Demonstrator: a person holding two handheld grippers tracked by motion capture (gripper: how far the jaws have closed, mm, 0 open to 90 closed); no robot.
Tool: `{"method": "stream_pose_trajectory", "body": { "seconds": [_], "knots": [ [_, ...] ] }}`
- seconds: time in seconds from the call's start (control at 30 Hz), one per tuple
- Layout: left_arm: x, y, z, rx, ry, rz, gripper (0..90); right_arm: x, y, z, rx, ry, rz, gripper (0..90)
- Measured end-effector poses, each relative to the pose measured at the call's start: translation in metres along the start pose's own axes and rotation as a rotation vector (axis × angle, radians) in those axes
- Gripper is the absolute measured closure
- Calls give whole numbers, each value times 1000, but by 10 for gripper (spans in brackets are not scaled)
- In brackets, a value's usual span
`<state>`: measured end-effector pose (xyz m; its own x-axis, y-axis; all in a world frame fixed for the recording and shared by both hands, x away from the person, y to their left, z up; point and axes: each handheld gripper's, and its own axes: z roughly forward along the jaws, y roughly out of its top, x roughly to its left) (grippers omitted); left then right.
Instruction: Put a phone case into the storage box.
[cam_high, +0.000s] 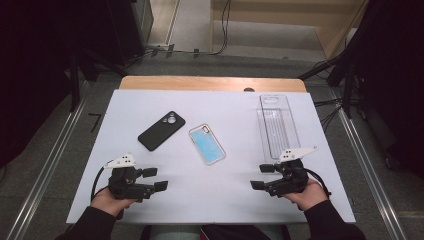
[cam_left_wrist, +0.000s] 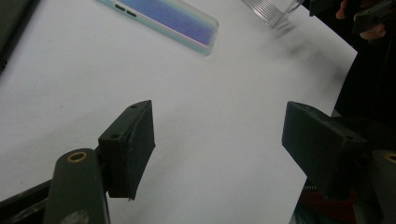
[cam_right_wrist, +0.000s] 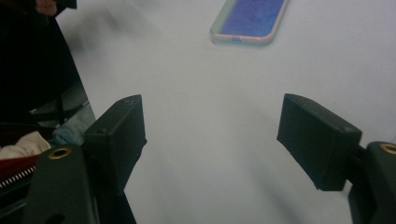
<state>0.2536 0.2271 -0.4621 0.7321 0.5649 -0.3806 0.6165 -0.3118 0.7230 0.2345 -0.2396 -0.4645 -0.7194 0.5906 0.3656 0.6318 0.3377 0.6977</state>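
Observation:
On the white table top lie a black phone face down at centre left and a blue phone case with a pale rim beside it. That case appears as well in the left gripper view and in the right gripper view. A clear plastic tray lies at the right. My left gripper rests near the front left, open, nothing between its jaws. My right gripper sits near the front right, just below the tray, open and empty.
The white top covers a wooden table whose far edge shows at the back. Metal rails run along both sides on the grey floor. Black stands and cables crowd the far right.

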Motion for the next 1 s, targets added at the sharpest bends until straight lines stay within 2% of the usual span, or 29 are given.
{"method": "stream_pose_trajectory", "body": {
  "seconds": [0.2, 0.33, 0.5, 0.6, 0.77, 0.8, 1.0],
  "knots": [
    [0, 0, 0, -1, -3, 0, 258, -7, -11, -11, -8, -26, 26, 165],
    [-1, 1, 1, 0, -6, -1, 258, -9, -9, -13, -15, -23, 39, 165],
    [0, 1, 2, 1, -8, 0, 258, -3, 4, -13, -51, -32, 38, 165],
    [0, 1, 1, -4, 2, -2, 258, -2, 11, -10, -44, -72, 49, 166],
    [1, 2, -1, -27, 7, -12, 259, -3, 20, -5, -58, -82, 46, 166],
    [1, 2, -1, -27, 8, -18, 259, -1, 27, -2, -66, -97, 42, 166],
    [2, 2, -1, -19, 12, -20, 259, 2, 44, 12, -52, -119, 37, 165]
  ]
}}
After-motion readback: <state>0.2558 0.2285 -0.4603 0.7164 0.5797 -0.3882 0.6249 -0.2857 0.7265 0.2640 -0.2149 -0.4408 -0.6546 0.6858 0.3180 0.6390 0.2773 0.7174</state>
